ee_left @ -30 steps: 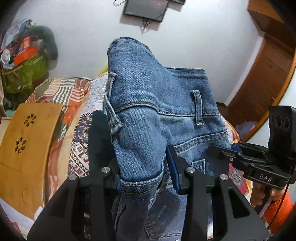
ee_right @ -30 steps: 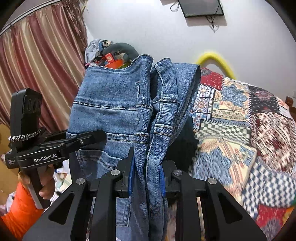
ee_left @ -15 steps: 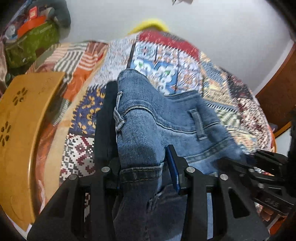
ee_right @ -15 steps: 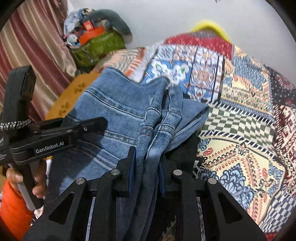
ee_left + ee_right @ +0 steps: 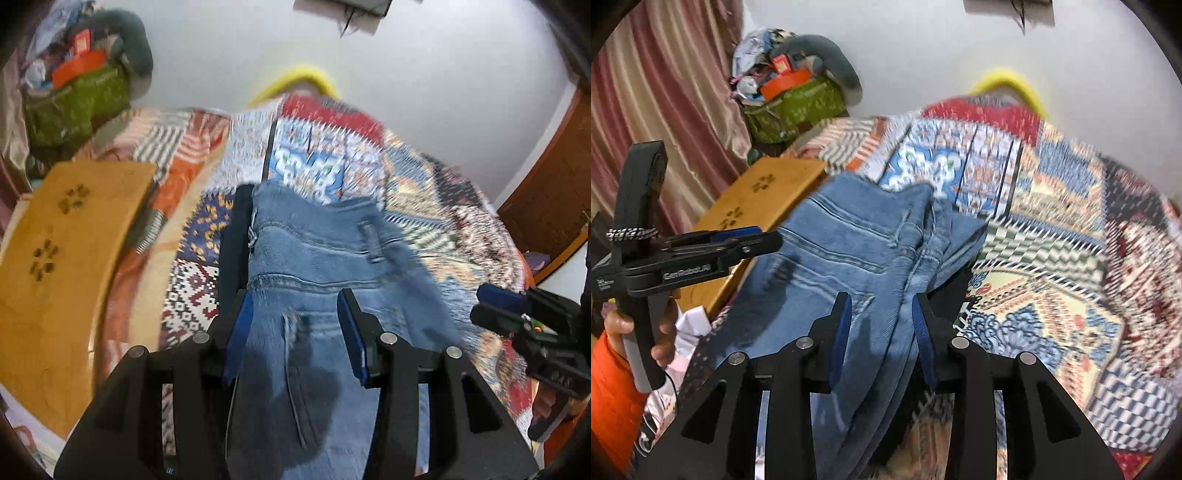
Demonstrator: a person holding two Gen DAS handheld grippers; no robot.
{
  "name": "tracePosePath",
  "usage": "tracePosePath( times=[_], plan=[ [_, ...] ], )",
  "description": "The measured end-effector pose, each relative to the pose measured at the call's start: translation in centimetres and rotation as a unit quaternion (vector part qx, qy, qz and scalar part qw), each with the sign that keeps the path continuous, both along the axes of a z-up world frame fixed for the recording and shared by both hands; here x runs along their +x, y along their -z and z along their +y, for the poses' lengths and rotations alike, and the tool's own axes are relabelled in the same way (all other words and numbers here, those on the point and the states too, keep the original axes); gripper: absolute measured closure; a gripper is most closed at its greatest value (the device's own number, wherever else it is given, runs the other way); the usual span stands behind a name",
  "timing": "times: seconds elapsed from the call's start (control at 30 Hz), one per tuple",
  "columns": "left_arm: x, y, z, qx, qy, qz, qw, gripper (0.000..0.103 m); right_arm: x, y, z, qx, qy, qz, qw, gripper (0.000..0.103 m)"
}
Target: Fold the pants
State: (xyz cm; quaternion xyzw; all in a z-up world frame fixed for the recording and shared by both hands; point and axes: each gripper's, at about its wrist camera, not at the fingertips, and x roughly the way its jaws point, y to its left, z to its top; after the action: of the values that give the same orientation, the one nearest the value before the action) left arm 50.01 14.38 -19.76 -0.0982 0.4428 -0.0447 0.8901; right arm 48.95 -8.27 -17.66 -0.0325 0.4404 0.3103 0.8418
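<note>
Between the blue pads of the left gripper (image 5: 293, 332) runs the waistband end of a pair of blue jeans (image 5: 325, 266), draped forward and down onto a patchwork bedspread (image 5: 424, 206) just ahead. Its jaws are opening, with denim between them; the left pad seems to touch the cloth, while the right looks just clear. At the other end of the waistband, the right gripper (image 5: 882, 325) has the bunched seam edge between its pads, and its jaws are opening too, with a visible gap on the left side. Both views are motion-blurred. Likely risk: letting go while the jeans hang partly off the near edge could let them slide toward the person, or the bunched layers could land twisted and spoil the fold. A wooden board (image 5: 62, 258) lies left of the left gripper.
</note>
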Motion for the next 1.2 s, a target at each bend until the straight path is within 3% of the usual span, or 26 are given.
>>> tracePosePath(
  times=[0.27, 0.47, 0.6, 0.73, 0.87, 0.93, 1.0, 1.03, 1.1, 1.2],
  plan=[
    [-10.5, -11.6, -2.8, 0.034, 0.019, -0.107, 0.9935, 0.057, -7.6, -10.3, -3.1, 0.081, -0.001, -0.090, 0.993, 0.072],
    [-19.6, -19.1, -5.6, 0.053, 0.033, -0.203, 0.9772, 0.055, -15.4, -16.7, -5.0, 0.120, -0.013, -0.168, 0.978, 0.072],
    [-25.8, -21.7, -7.8, 0.092, 0.011, -0.270, 0.9585, 0.055, -20.9, -19.2, -6.0, 0.143, -0.017, -0.218, 0.965, 0.072],
    [-30.4, -22.2, -9.6, 0.118, 0.001, -0.311, 0.9430, 0.053, -25.7, -20.5, -6.9, 0.163, -0.010, -0.262, 0.951, 0.072],
    [-34.1, -22.0, -10.4, 0.100, -0.002, -0.331, 0.9384, 0.050, -29.5, -20.4, -7.1, 0.154, 0.009, -0.302, 0.941, 0.072],
    [-35.6, -21.9, -10.6, 0.097, -0.005, -0.342, 0.9348, 0.038, -30.4, -20.2, -7.2, 0.153, 0.016, -0.306, 0.940, 0.062],
    [-36.6, -21.9, -10.8, 0.097, -0.007, -0.352, 0.9309, 0.031, -31.1, -19.8, -7.4, 0.160, 0.026, -0.304, 0.939, 0.040],
    [-37.1, -21.9, -11.0, 0.098, -0.005, -0.355, 0.9297, 0.028, -31.3, -19.7, -7.6, 0.163, 0.034, -0.306, 0.937, 0.036],
    [-37.5, -21.8, -11.1, 0.098, -0.006, -0.357, 0.9290, 0.009, -31.7, -19.5, -7.8, 0.162, 0.050, -0.309, 0.936, 0.027],
    [-38.2, -21.6, -11.3, 0.105, -0.022, -0.369, 0.9231, 0.000, -31.9, -19.4, -7.9, 0.159, 0.063, -0.311, 0.935, 0.008]
  ],
)
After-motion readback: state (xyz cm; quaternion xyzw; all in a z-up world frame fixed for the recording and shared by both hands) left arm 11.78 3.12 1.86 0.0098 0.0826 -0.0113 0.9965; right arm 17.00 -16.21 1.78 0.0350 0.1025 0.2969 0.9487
